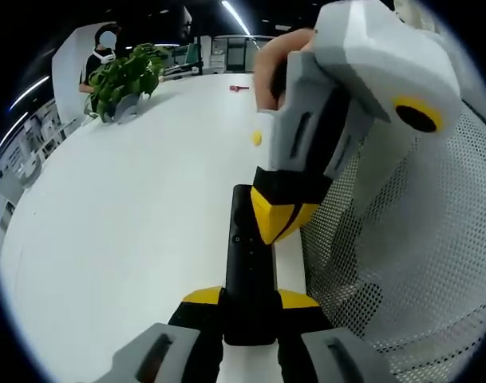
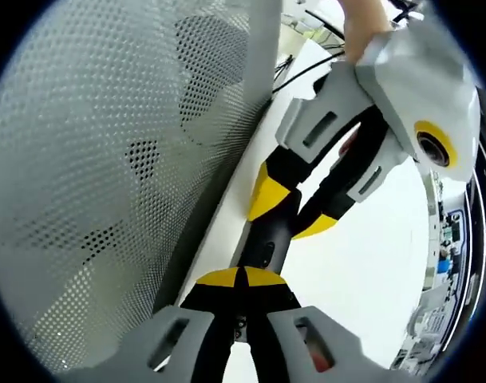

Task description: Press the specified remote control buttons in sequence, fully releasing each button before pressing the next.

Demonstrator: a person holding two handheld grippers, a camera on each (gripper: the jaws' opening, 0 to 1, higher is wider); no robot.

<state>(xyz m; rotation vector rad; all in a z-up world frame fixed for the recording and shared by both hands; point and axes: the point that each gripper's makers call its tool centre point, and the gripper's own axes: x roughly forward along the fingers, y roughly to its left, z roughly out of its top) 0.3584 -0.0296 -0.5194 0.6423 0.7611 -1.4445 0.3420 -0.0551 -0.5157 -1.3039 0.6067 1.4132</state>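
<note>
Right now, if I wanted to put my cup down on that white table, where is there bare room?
The widest free patch is the white table between the potted plant and the black remote. It is crowded along the perforated screen, where the left tool grips the remote and the right tool comes down on it. A small yellow thing and a red one lie farther off.

One black remote control [image 1: 248, 271] lies on one white table [image 1: 131, 215]. Two grippers: the left gripper [image 1: 250, 307] at the bottom of the left gripper view, the right gripper [image 1: 281, 217] entering from upper right. One leafy plant [image 1: 127, 76] upper left, one small yellow object [image 1: 257, 138], one red item [image 1: 239, 88], one perforated screen [image 1: 410, 263] at right.
</note>
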